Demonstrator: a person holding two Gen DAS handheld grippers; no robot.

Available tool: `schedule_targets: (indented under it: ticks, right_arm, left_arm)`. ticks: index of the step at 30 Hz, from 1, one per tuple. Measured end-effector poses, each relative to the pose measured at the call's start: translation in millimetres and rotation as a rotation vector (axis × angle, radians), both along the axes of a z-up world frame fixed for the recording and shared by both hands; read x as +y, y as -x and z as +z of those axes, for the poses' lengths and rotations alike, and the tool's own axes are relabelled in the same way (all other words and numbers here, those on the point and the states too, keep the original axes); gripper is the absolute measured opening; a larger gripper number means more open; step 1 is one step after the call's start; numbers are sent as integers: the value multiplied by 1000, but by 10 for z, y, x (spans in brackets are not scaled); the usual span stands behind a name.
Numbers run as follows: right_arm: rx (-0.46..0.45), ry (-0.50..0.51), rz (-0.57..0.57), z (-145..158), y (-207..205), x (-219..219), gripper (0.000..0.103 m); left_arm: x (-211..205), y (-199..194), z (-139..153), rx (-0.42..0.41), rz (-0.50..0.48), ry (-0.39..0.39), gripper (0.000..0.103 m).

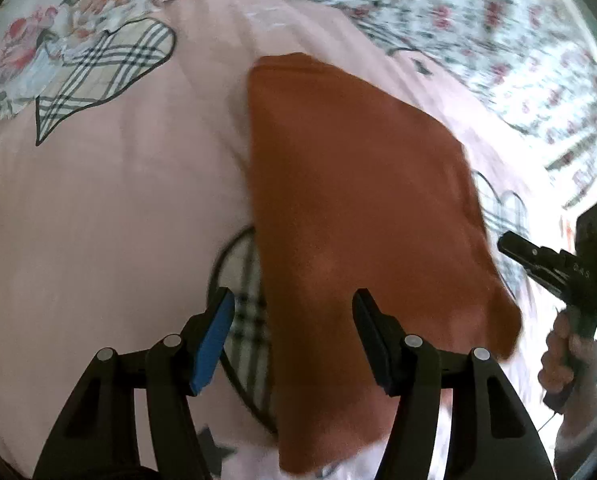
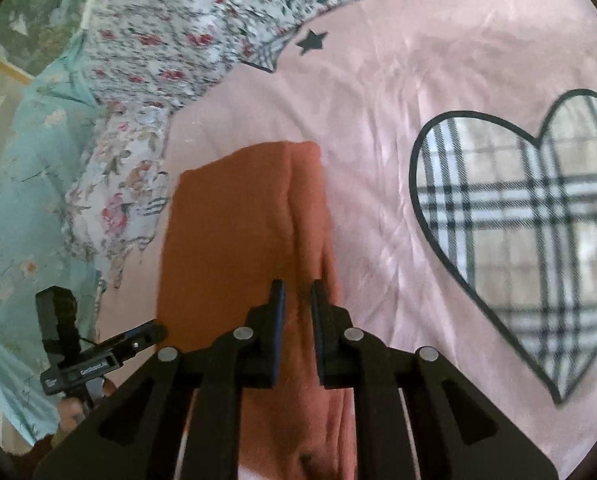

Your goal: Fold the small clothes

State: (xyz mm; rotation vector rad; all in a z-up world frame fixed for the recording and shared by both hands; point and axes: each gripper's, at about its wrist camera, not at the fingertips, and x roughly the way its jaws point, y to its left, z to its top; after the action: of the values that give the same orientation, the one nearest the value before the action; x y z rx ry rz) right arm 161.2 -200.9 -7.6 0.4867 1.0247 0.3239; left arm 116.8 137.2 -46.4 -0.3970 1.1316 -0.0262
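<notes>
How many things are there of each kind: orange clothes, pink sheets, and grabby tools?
Orange cloth: 1
Pink sheet with check hearts: 1
Tools: 2, the left tool and the right tool
Total: 4

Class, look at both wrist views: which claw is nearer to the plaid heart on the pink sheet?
Left. The left claw hovers open directly over a plaid heart; the right claw sits above the orange cloth, beside the heart.
</notes>
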Motion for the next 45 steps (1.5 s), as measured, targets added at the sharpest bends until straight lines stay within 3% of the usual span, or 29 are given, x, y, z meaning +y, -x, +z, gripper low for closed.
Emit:
schedule_targets:
  ticks: [2,4,9,11,12,13,17,23,25,29,32,35,40,45]
  right_arm:
    - [10,6,24,18,174,16,24]
    - [12,13,52,22,354,45,41]
    - [43,78,117,-135,695,196,42]
    - [70,79,119,-231,741,238,36]
    - [80,72,115,-255,748,246,20]
    - [85,60,109,-262,752,247,10]
    - [48,2,66,-176,801,172,8]
    - [148,83,29,-405,815,79,8]
    - [117,80,18,-295,829,63,8]
    - [-52,58,-4,116,841,80,9]
    - [-78,46,12,215,687,153,9]
    - [-73,59,-1,208,486,201,9]
    - [-46,49,-32,114,37,145,29]
    - [-7,45,-49,-47,-460,119,38]
  left_arm:
    - [-46,150,49,-7,-29,5,62]
    - [-77,338,63,-7,-57,27,62]
    - [-133,641,-104,49,-64,52,62]
    - [-136,689,-211,77,-45,62,61]
    - [-136,702,-233,80,-35,64,61]
    - [-129,711,-249,80,-23,70,61]
    - [-97,727,-302,91,-2,73,60]
    - [-189,680,-389,130,-33,15,61]
    - [-199,697,-277,107,-37,14,60]
    - [-202,691,47,2,-43,62,60]
    - [-251,616,214,-61,-65,79,61]
    - [-322,511,246,-61,-75,55,61]
    - [-327,401,144,-40,-47,49,61]
    - [-243,343,33,-8,-7,42,61]
